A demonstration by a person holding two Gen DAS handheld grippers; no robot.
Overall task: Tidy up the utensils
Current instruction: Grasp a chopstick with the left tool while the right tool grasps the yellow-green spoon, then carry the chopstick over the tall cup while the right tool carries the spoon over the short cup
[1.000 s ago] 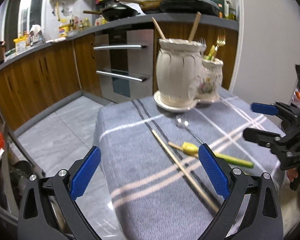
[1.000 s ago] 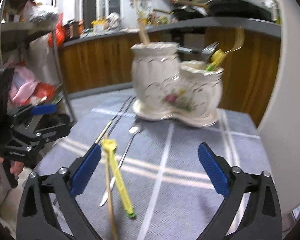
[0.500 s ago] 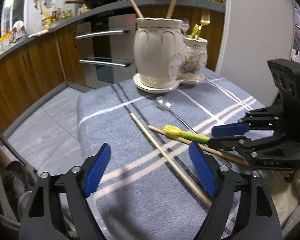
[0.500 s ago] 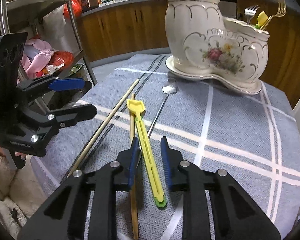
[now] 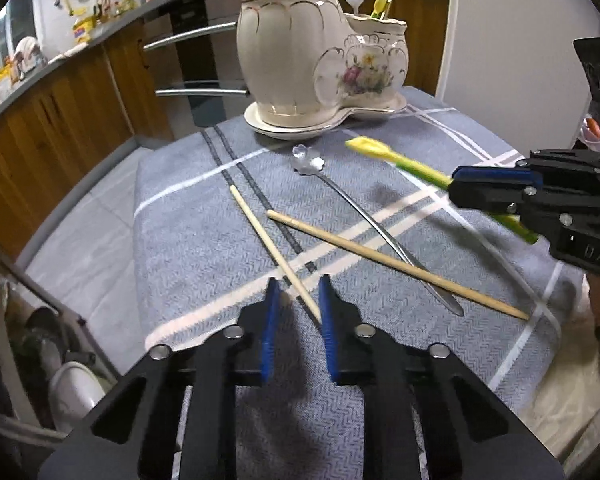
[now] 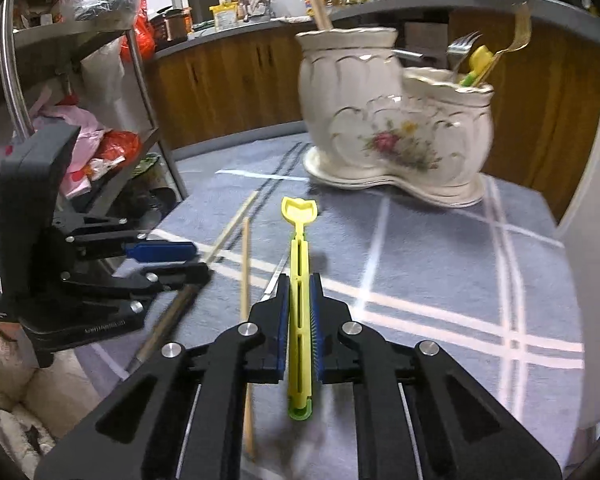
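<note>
Left wrist view: left tongs point(image 5: 296, 300) were closing w/ a chopstick point(image 5: 274, 250) between the pads, its far end still on the grey checked cloth of the table point(image 5: 188, 240). Right tongs point(image 6: 300, 304) were closing on, and already pinching, a yellow-green utensil point(image 6: 299, 264), lifted off the cloth. 2nd chopstick point(image 5: 396, 266) & a metal spoon point(image 5: 364, 220) lay crossed nearby; ceramic holder point(image 5: 312, 52) stood at the far edge w/ forks inside.

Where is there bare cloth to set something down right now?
Free: the cloth on the wall side, between the ceramic holder and the table's near edge. Also the strip by the dark stripes. Crowded: the middle, with chopsticks, spoon and both grippers.
</note>
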